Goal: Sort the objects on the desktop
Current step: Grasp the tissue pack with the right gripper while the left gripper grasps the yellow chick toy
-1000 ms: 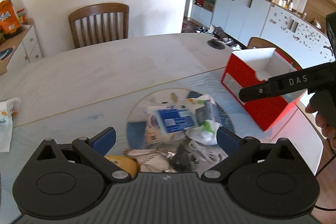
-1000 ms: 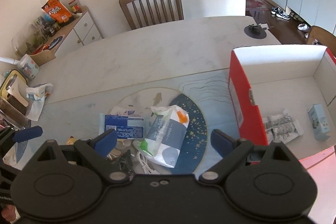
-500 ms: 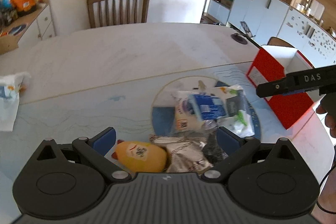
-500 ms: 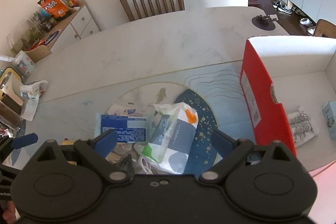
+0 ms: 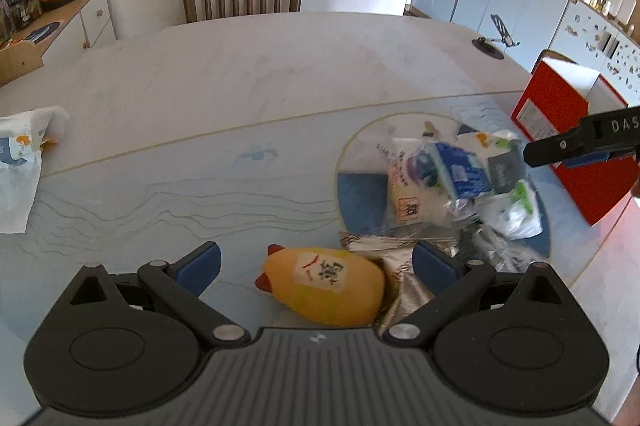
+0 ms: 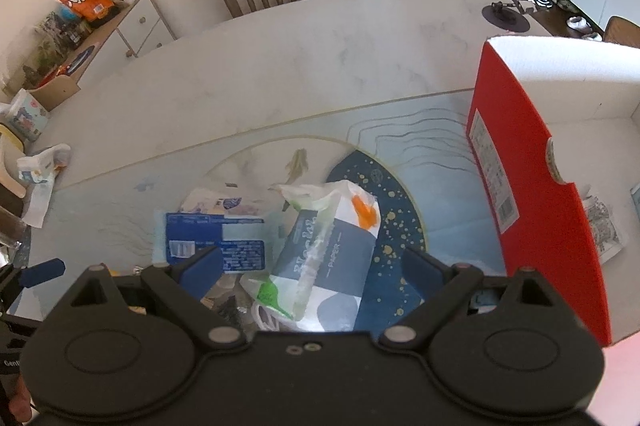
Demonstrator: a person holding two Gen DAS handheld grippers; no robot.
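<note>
Sorting barely begun, by the look of it. Left tool (image 5: 316, 262) wide open and empty, low over the tabletop (image 5: 260, 74), with the yellow toy (image 5: 324, 286) lying between its fingers but apparently not touched by either. Just right of that, crumpled foil (image 5: 400, 286), and further ahead-right the heap: blue pack (image 5: 460, 170), white packets, a tangle of cable. Right tool (image 6: 312, 266) also wide open, holding nothing, hovering with the tissue pack (image 6: 332, 246) directly ahead between its fingers. To its right, the red box (image 6: 532, 210), with only a printed packet (image 6: 604, 230) and a small carton edge visible inside. Most of the pile left to move, likely toy or tissues first.
</note>
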